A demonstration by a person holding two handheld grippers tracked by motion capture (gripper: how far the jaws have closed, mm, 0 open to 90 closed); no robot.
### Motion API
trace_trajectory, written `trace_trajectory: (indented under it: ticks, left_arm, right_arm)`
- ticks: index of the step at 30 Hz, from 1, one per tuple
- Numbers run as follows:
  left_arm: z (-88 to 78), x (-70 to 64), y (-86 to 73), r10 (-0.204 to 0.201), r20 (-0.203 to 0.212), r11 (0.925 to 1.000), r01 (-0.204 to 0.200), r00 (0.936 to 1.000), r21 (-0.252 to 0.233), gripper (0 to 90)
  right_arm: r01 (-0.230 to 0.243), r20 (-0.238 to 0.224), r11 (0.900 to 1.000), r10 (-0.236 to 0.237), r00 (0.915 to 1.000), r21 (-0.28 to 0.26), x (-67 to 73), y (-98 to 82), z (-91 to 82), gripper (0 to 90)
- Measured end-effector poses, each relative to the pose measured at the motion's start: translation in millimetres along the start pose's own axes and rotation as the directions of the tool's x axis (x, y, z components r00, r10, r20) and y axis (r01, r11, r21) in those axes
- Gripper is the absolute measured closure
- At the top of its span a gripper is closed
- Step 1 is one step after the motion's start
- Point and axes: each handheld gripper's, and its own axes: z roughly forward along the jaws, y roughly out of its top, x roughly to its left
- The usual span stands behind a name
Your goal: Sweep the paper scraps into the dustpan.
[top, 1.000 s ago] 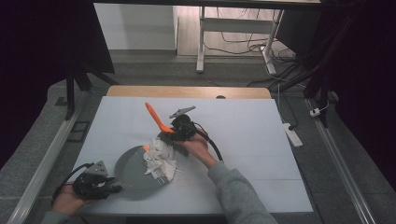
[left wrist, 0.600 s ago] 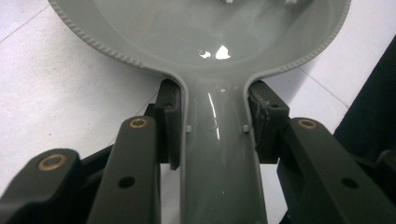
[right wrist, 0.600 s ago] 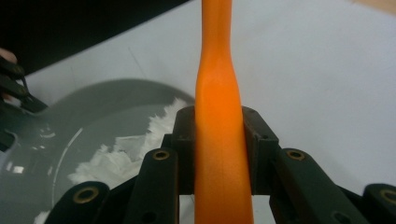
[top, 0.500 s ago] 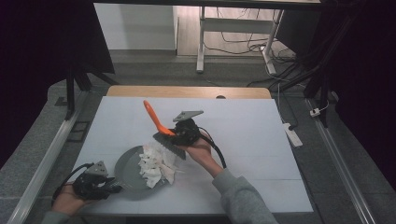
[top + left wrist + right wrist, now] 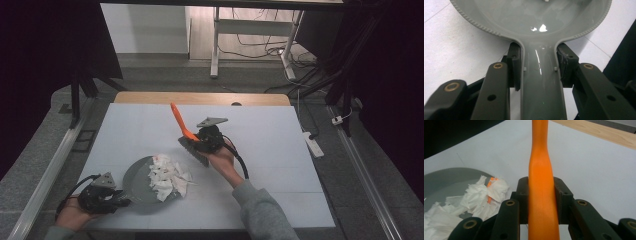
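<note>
Orange and slim, the brush handle (image 5: 540, 195) sits clamped in the right gripper (image 5: 206, 140) jaws, lifted off the counter (image 5: 280, 150) toward two o'clock of the grey dustpan (image 5: 135, 182). The left gripper (image 5: 102, 195) jaws pinch the dustpan's handle (image 5: 541, 87). Torn paper scraps (image 5: 167, 175) heap at its three o'clock rim; a tilt or nudge of the pan could spill them back onto the counter.
</note>
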Motion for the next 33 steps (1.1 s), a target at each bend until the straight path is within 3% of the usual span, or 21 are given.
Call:
trace_trajectory:
  ticks: [19, 33]
  left_arm:
    - [-0.1, -0.8, 0.9, 0.007, -0.002, 1.0000, -0.007, 1.0000, 0.006, 61.9]
    - [0.3, -1.8, 2.2, 0.013, -0.001, 0.9999, -0.013, 0.9999, 0.006, 61.9]
  right_arm:
    - [-0.006, -0.027, 0.999, 0.007, 0.9996, 0.034, 10.0, -7.6, 17.7, 70.3]
    - [0.035, -0.077, 0.998, -0.031, 0.9966, 0.049, 38.4, -8.2, 26.1, 70.3]
